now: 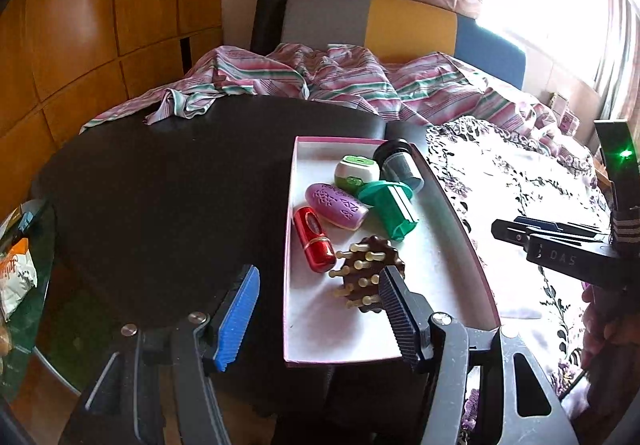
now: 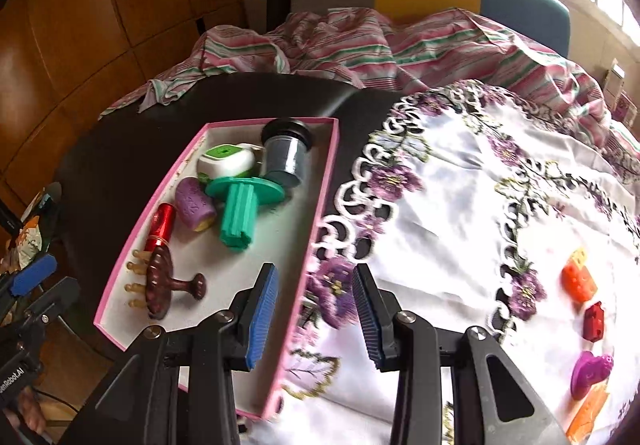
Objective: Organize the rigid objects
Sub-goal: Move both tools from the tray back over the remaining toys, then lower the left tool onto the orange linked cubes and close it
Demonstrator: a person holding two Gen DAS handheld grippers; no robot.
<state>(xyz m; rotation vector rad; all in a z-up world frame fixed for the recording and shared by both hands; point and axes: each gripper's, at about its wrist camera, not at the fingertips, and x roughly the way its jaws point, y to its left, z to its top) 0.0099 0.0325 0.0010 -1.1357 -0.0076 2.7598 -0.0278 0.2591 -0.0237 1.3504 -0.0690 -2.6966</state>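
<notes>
Black table, pink-rimmed box of trinkets, left gripper jaws wide, right gripper jaws apart, both empty

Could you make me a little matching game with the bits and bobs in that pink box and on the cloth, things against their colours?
Things:
1. ribbed plunger-shaped piece
2. slim capsule case
3. heart-shaped piece on the cloth
4. massager with pegs

Colours:
A. magenta
B. brown
C. green
D. red

Pairs: 1-C, 2-D, 3-A, 4-B
</notes>
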